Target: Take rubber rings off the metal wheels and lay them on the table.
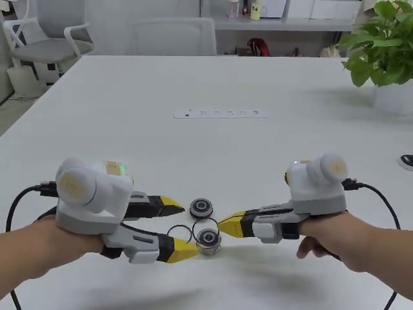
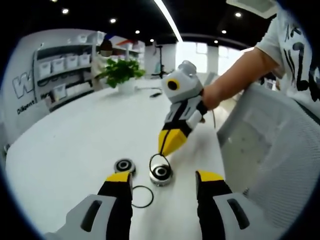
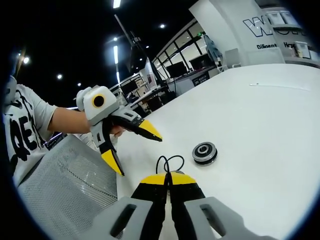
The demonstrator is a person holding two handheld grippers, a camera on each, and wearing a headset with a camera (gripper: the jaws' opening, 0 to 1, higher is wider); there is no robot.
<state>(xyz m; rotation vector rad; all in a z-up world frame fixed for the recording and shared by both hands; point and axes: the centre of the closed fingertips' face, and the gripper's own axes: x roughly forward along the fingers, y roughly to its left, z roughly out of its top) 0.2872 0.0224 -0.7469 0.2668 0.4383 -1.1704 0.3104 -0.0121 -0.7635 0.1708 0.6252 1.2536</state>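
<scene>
Two metal wheels lie near the table's front edge. One wheel (image 1: 201, 208) (image 2: 125, 165) (image 3: 205, 152) still wears its black rubber. The nearer wheel (image 1: 208, 239) (image 2: 161, 173) sits between the open jaws of my left gripper (image 1: 184, 228) (image 2: 164, 175) (image 3: 137, 154). My right gripper (image 1: 222, 226) (image 2: 169, 145) (image 3: 168, 179) is shut on a thin black rubber ring (image 1: 205, 226) (image 2: 159, 160) (image 3: 168, 162), which loops up from that wheel. A loose rubber ring (image 1: 179, 232) (image 2: 142, 196) lies flat on the table beside it.
A white socket strip (image 1: 221, 113) is set into the table's middle. A potted plant (image 1: 381, 45) stands at the far right and a small black object (image 1: 406, 161) at the right edge. Chairs (image 1: 45, 39) stand beyond the far edge.
</scene>
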